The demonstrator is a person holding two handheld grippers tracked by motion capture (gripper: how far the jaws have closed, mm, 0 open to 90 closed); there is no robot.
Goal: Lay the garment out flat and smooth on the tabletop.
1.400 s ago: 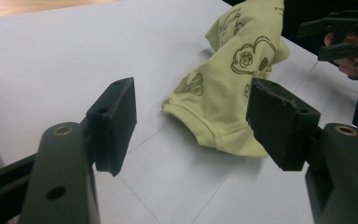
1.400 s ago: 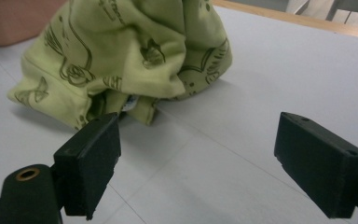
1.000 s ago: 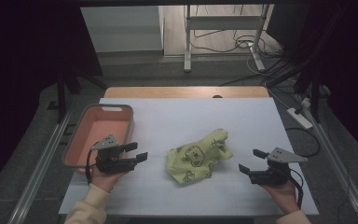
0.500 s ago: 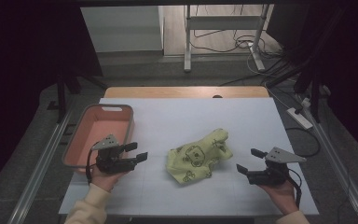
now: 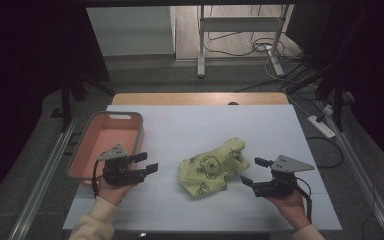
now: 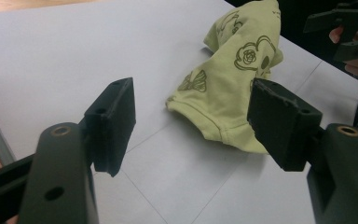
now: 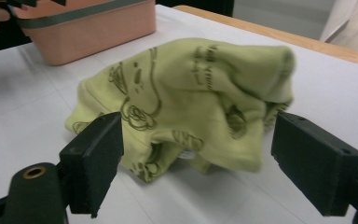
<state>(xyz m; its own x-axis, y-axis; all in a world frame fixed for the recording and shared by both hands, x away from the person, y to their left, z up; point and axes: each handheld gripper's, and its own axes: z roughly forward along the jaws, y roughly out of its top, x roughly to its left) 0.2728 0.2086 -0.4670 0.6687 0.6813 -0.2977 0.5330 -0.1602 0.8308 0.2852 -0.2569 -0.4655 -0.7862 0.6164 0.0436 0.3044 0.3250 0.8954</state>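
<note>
A crumpled yellow-green cloth (image 5: pixel 213 168) with dark printed drawings is lying on the white table cover (image 5: pixel 190 125), roughly midway between the two grippers and touching neither. The left gripper (image 5: pixel 147 162) is hovering just beside the pink tub (image 5: pixel 111 137) at the table's left edge, its jaws standing apart with nothing between them; in the left gripper view the cloth (image 6: pixel 233 79) is sitting ahead and to the right of those jaws, well clear of the pads. The right gripper (image 5: pixel 253 171) is pointing at the cloth from the right, close to its edge, jaws likewise spread and gripping nothing. In the right gripper view the cloth (image 7: pixel 191 102) is bunching up between the two open pads but farther off, with the pink tub (image 7: pixel 88 28) standing behind it.
</note>
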